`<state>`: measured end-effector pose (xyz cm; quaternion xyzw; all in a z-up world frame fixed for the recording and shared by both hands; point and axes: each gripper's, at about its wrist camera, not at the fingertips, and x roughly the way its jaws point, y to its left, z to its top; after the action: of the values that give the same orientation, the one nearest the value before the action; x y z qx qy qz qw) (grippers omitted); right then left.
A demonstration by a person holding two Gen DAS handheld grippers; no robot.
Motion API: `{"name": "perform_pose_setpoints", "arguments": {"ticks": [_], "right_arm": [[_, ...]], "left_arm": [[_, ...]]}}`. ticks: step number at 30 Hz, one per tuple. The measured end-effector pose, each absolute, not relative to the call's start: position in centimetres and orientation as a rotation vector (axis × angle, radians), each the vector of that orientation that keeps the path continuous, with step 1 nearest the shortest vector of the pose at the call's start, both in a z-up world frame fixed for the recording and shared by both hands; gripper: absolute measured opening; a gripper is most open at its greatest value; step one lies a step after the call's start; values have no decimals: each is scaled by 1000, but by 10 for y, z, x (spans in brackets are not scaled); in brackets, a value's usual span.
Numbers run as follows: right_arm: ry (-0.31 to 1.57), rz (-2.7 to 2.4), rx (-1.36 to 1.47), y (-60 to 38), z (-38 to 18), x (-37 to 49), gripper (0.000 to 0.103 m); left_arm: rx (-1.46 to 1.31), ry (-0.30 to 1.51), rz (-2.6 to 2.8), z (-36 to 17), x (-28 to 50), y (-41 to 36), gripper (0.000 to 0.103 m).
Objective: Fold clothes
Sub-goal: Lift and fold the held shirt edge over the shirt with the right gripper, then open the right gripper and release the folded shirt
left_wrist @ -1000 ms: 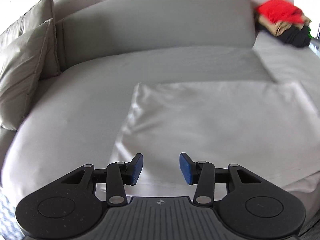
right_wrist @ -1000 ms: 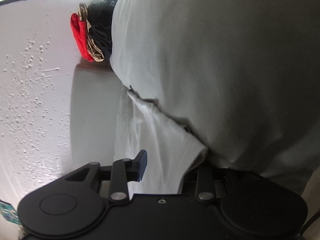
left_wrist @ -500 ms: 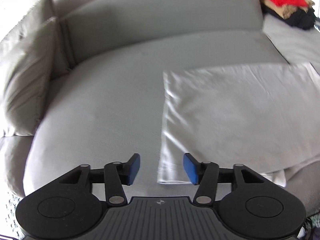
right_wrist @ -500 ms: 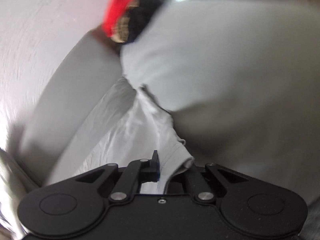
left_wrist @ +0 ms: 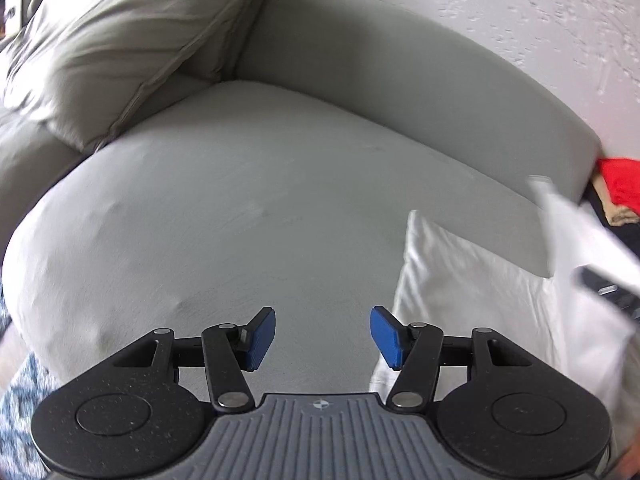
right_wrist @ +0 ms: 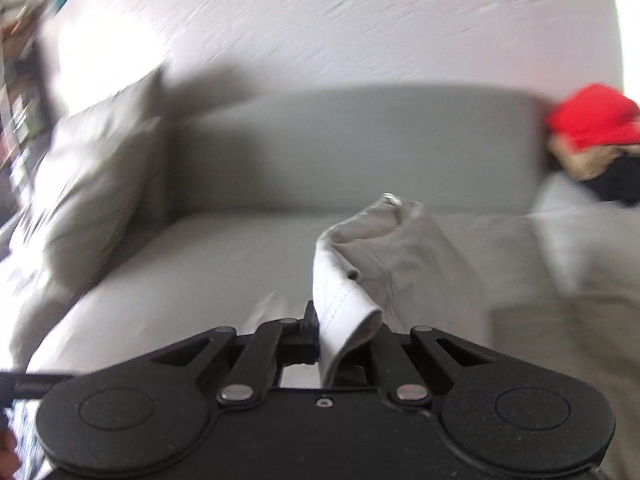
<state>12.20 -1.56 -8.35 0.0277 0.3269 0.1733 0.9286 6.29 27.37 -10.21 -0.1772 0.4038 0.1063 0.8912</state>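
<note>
Sofa cushion [left_wrist: 248, 200] in grey fills most of the left wrist view, and the left gripper [left_wrist: 322, 336] hangs over it with its blue pads [left_wrist: 260, 338] well apart and nothing between them. White garment [left_wrist: 472, 300] lies flat on the seat, its left edge just beside the right pad. One part of it is lifted at the right side of this view, very blurred. In the right wrist view the right gripper [right_wrist: 344, 344] is closed tightly on a hemmed edge of the white garment [right_wrist: 348, 308], and the cloth rises from the jaws in a bunched fold in front of the camera. Pale pillow [left_wrist: 120, 40] leans at the left end of the sofa. Pile of clothes [right_wrist: 592, 136], with red on top and tan and black under it, sits at the right end against the backrest [right_wrist: 360, 148]. White textured wall [right_wrist: 360, 20] is behind
</note>
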Motion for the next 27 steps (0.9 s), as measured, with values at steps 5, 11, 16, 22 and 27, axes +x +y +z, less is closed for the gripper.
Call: {"name": "perform_pose_setpoints", "arguments": {"ticks": [5,11,16,22,27], "right_arm": [[911,396,29,38,-138,140,4],[913,375,114,30,-129,139,4],[895,376,191,38,-111,134,4],[929,426,157,51,-115,136,4],[1000,607,173,48,-122,141,20]], "left_arm": [[-368,862,231,-106,63,279,56],[-372,849,226,-107,58,282,56],[-378,845,227,-108,59,283,56],[-420,847,233,-110,61,287,56],[-427,834,246,-108,61,286,56]]}}
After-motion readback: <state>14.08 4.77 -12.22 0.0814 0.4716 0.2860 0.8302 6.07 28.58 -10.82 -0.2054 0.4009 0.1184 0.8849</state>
